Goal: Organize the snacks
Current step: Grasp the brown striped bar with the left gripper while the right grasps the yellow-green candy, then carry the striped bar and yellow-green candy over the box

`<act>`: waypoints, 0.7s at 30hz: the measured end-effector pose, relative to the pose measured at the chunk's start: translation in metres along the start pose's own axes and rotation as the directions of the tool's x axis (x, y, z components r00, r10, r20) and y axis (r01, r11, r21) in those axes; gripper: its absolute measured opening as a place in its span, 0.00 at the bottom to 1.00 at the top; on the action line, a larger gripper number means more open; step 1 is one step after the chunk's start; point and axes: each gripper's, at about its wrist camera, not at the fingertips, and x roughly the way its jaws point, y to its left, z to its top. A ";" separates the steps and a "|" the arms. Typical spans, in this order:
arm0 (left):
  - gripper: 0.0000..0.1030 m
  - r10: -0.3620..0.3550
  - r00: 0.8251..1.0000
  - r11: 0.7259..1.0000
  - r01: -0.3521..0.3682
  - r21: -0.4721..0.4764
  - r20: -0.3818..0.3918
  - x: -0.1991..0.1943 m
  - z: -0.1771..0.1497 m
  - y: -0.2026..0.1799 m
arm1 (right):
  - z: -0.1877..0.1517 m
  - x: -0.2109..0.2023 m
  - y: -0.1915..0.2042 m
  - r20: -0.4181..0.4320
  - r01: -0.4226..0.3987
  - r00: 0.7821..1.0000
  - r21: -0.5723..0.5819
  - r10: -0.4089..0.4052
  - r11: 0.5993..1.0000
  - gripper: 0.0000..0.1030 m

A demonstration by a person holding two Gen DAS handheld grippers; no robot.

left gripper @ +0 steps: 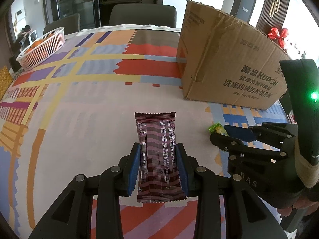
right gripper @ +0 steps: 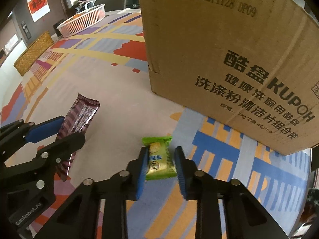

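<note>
A purple striped snack bar stands lengthwise between the blue pads of my left gripper, which is shut on it just above the patterned tablecloth. In the right wrist view the same bar sticks up out of the left gripper at the left. A small green snack packet lies on the cloth between the pads of my right gripper, and both pads touch its sides. From the left wrist view, the right gripper sits low at the right with the green packet at its tips.
A tall cardboard box stands close behind the right gripper. A white basket holding oranges sits at the far left of the table. A yellow woven box lies at the left edge. Chairs stand behind the table.
</note>
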 end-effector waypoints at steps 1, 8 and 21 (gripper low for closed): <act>0.34 0.000 1.000 1.000 0.000 0.000 0.002 -0.001 0.001 0.000 | 0.000 -0.001 -0.001 0.002 0.000 1.000 0.008 0.000 1.000 0.22; 0.34 -0.014 0.999 1.000 0.013 0.022 0.042 -0.018 0.005 -0.010 | -0.008 -0.027 -0.005 0.064 -0.001 0.998 0.050 -0.002 0.999 0.21; 0.34 -0.091 0.980 0.992 0.074 0.106 0.175 -0.080 0.027 -0.046 | -0.021 -0.112 -0.027 0.240 0.070 0.965 0.167 -0.110 0.983 0.21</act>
